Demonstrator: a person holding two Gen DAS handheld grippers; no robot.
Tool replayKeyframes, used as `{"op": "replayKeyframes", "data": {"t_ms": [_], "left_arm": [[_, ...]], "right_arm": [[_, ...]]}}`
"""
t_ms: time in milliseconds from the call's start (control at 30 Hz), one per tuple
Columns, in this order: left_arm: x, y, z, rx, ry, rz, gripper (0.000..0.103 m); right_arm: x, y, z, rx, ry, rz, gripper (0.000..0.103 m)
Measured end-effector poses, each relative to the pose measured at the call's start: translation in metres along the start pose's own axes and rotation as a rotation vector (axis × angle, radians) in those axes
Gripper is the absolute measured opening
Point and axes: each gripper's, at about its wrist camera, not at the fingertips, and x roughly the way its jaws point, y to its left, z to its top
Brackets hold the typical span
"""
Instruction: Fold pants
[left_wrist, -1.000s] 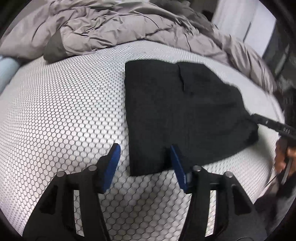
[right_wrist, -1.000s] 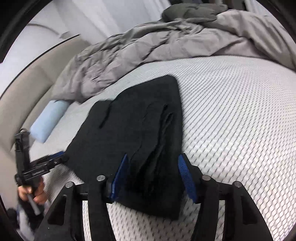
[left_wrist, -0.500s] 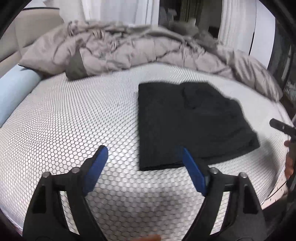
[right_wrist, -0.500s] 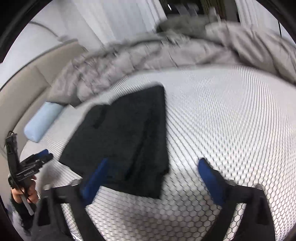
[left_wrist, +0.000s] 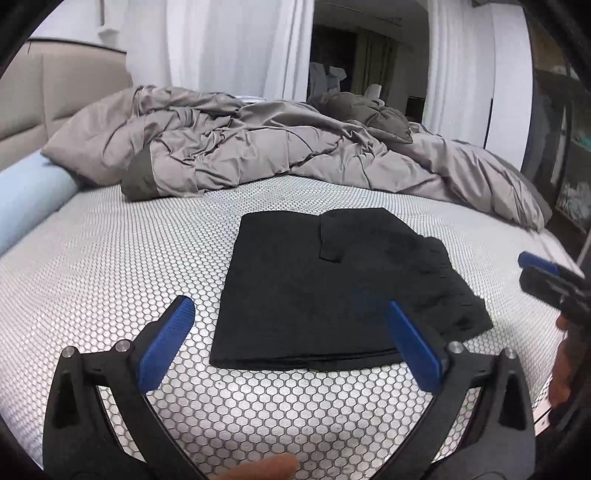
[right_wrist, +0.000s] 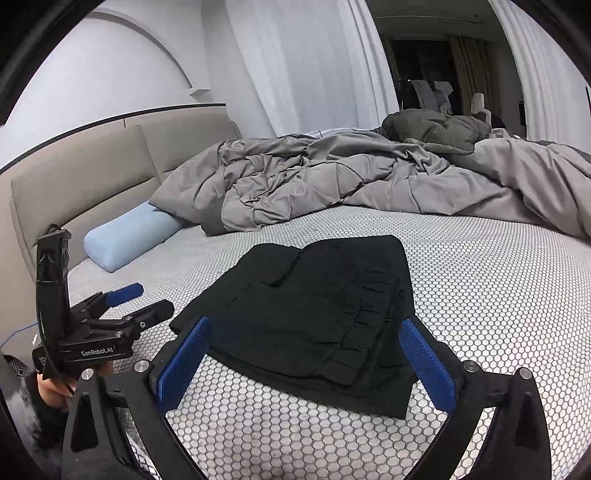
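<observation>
Both grippers have backed off the pants (left_wrist: 332, 288). Left gripper (left_wrist: 291, 317) jaws opening, nothing gripped. Right gripper (right_wrist: 306, 332) spread wide, released; folded pants lie flat on bed (left_wrist: 110, 258).

Pants (left_wrist: 317, 291): matt black cloth. Bed (left_wrist: 110, 280): honeycomb-textured cover. Duvet (left_wrist: 258, 151): grey, slightly sheeny cloth. Tool pads (right_wrist: 184, 358): blue, knurled.

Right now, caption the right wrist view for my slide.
Folded black pants lie on the honeycomb bed cover beyond the open right gripper.
</observation>
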Motion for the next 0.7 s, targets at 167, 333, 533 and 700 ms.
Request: {"op": "replayKeyframes", "data": {"t_ms": [167,333,533,700], "left_arm": [[0.006,0.0,0.002,0.017,-0.007,-0.001,0.102],[0.006,-0.001,0.002,0.035,-0.013,-0.001,0.102],[0.007,0.0,-0.001,0.039,-0.013,0.005,0.102],[0.006,0.001,-0.001,0.042,-0.014,0.014,0.102]], "right_arm": [[0.009,0.003,-0.001,0.003,0.007,-0.006,0.103],[0.014,0.002,-0.002,-0.004,0.006,-0.01,0.103],[0.018,0.004,-0.005,-0.005,0.021,-0.009,0.103],[0.021,0.008,-0.006,-0.017,0.03,-0.01,0.103]]}}
